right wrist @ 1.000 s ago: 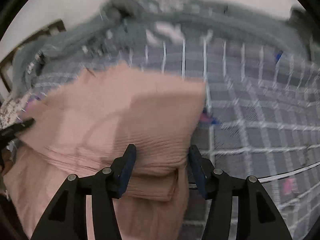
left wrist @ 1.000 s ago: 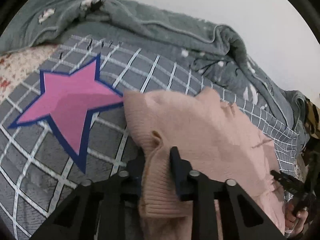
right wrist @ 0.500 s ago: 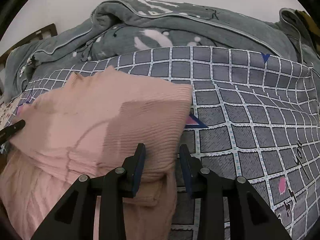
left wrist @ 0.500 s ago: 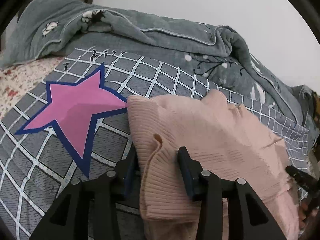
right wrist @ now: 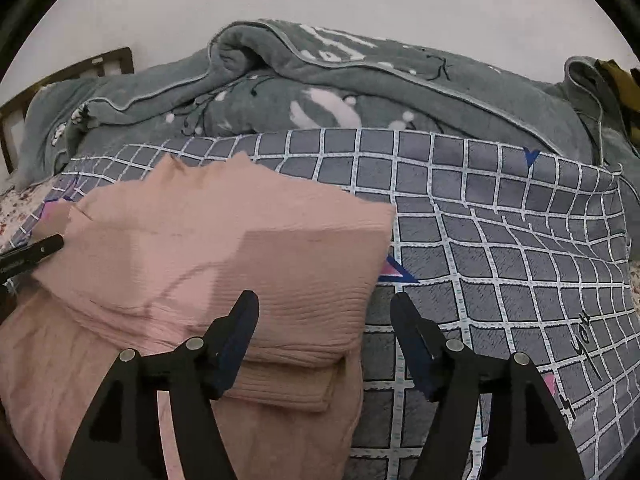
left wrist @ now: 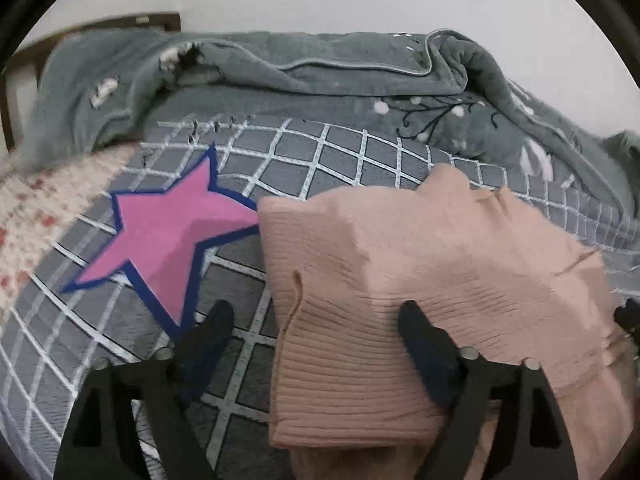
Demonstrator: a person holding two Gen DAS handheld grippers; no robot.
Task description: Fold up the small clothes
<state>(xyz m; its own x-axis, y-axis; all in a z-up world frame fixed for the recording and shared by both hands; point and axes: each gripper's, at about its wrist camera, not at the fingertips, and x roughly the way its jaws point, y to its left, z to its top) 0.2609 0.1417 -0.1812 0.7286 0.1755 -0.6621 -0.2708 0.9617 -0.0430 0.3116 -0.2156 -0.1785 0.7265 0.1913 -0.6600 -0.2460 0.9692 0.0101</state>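
Observation:
A pink ribbed knit garment [left wrist: 420,264] lies folded over on the grey checked bedspread [left wrist: 340,160]. My left gripper [left wrist: 316,320] straddles the garment's near left edge; its jaws are opening and stand wide, the pads off the cloth. In the right wrist view the same pink garment [right wrist: 224,240] fills the left half. My right gripper [right wrist: 324,312] hangs over its near right corner, jaws opening, the left finger [right wrist: 240,324] above the knit, the right finger [right wrist: 408,328] above the bedspread. Neither gripper presses the fabric. The left gripper's tip [right wrist: 36,248] shows at the left edge.
A crumpled grey-green blanket [right wrist: 340,80] is heaped along the back by the white wall. A pink star print [left wrist: 168,232] lies left of the garment. A floral sheet [left wrist: 36,200] and wooden bed frame [left wrist: 100,28] sit far left. An olive cloth [right wrist: 620,80] lies far right.
Both grippers have let go of the pink garment's folded edge and spread their jaws wide. The garment now rests flat on the bedspread.

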